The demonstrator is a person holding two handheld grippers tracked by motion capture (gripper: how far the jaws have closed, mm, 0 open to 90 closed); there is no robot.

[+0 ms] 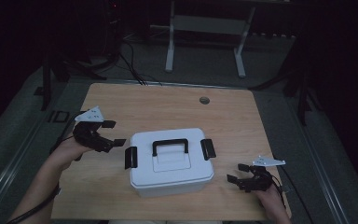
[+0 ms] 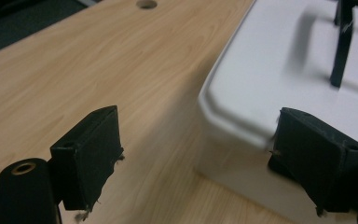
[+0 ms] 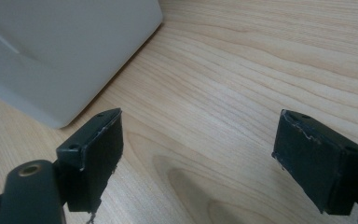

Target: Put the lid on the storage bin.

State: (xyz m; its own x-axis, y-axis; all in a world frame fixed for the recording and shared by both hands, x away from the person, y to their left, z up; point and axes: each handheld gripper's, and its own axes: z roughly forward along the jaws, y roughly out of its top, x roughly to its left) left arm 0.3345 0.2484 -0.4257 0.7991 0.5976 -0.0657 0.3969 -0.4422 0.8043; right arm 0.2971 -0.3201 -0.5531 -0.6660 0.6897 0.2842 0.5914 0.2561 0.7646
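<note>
From the high view I see the white box (image 1: 170, 161) sitting mid-table (image 1: 121, 100), lid shut, its black handle (image 1: 170, 145) lying flat and a black latch (image 1: 130, 157) at each end. My left gripper (image 1: 113, 133) hangs just beside the box's left latch, jaws spread wide, gripping nothing. Its own view adds the box's rounded corner (image 2: 223, 116) between the pads. My right gripper (image 1: 238, 172) rests near the box's right front corner, jaws likewise wide; its view gives the box wall (image 3: 65, 51) and bare wood.
</note>
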